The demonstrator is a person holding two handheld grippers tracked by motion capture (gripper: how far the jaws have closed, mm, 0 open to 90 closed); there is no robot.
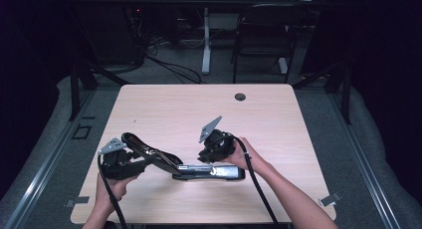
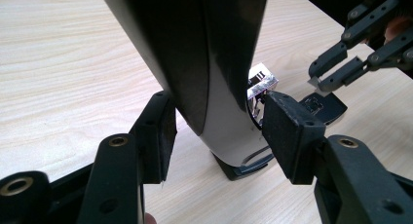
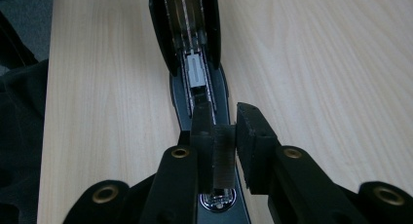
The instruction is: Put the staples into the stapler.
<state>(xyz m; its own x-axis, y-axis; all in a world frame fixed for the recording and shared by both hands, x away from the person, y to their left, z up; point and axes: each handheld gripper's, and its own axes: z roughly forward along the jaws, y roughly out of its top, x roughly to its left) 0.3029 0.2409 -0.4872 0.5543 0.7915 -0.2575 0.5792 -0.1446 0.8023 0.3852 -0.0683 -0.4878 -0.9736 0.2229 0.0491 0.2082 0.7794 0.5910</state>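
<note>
A black stapler lies open near the front edge of the tabletop, base flat and lid swung up and back toward the person's left. That pose looks chosen to bare the staple channel, so the work in hand seems to be loading or checking staples.

The left gripper sits left of the stapler and keeps the lid raised. In the left gripper view the lid stands between the two pads. They press or nearly press on its flanks at about half opening, so I read this as a grasp on the lid. The jaws have just been closing in on it. Holding the lid up frees the channel for the other hand.

The right gripper is just behind the stapler's middle, tipped down toward it. In the right gripper view it looks along the stapler, whose open channel and silver pusher run away from it. Between its pads is a small, dark, ridged block, most likely a strip of staples, clamped at a narrow opening. It hangs over the near end of the base, lined up with the channel. That alignment suggests the strip is meant to drop into the channel.

The left gripper view also shows the right gripper beyond the stapler, with something thin and pale at its tips.
</note>
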